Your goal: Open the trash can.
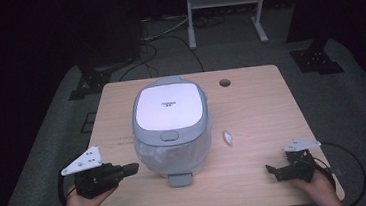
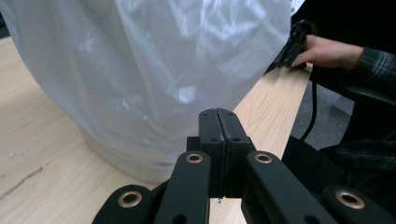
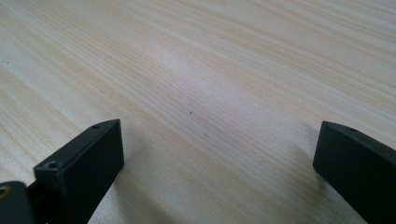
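Black jaws of the left gripper point(image 1: 132, 168) are clenched together with nothing between them, at the near left of the wooden table point(image 1: 260, 96) and pointing at the rice cooker point(image 1: 171, 126), while the right gripper point(image 1: 272, 170) rests at the near right corner with its jaws spread wide over bare wood, grasping nothing. Centred on the table, the grey-and-white rice cooker stands upright with its lid closed and a thin clear plastic wrap point(image 2: 154, 70) around its body; a small pale scrap point(image 1: 228, 137) lies just beside it on the right, and a round cable hole point(image 1: 225, 82) sits near the far edge.
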`<state>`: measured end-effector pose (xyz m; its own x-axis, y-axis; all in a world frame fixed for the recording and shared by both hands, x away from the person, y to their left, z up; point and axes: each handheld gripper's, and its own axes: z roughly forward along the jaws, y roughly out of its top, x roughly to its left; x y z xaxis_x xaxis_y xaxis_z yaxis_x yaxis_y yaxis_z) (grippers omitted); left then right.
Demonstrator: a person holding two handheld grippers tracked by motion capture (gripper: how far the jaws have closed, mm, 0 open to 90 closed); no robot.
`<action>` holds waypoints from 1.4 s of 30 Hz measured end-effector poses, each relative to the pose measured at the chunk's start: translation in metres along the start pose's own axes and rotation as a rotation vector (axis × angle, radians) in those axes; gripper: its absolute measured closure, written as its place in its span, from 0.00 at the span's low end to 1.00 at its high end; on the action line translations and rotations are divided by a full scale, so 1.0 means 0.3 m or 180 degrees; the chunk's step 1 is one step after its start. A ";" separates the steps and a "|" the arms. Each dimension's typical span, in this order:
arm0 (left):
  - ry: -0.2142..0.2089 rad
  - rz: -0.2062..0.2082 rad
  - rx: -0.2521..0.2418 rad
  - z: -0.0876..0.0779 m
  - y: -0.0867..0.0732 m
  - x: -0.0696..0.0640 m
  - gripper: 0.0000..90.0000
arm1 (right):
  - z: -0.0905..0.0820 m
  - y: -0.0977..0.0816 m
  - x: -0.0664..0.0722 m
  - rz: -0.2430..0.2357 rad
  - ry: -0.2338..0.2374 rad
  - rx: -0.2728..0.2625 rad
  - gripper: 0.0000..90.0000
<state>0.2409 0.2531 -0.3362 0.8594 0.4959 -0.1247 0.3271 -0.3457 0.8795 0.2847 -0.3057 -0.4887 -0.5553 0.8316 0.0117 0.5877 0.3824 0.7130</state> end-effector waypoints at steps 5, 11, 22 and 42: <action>-0.0023 0.0035 -0.0067 -0.016 0.042 -0.009 1.00 | 0.000 0.000 0.000 -0.0001 0.0000 0.0000 0.01; -0.0049 0.0085 -0.0095 -0.020 0.079 -0.020 1.00 | 0.000 0.000 0.000 0.0000 0.0001 -0.0001 0.01; -0.0082 0.0205 -0.0164 -0.021 0.143 -0.035 1.00 | 0.000 0.000 0.000 -0.0002 0.0000 -0.0001 0.01; -0.0157 0.0391 -0.0281 0.014 0.277 -0.052 1.00 | 0.000 0.000 0.000 -0.0002 0.0001 -0.0001 0.01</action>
<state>0.2563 0.2133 -0.2629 0.9098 0.4136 -0.0343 0.1844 -0.3289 0.9262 0.2847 -0.3057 -0.4887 -0.5559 0.8312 0.0114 0.5871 0.3829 0.7132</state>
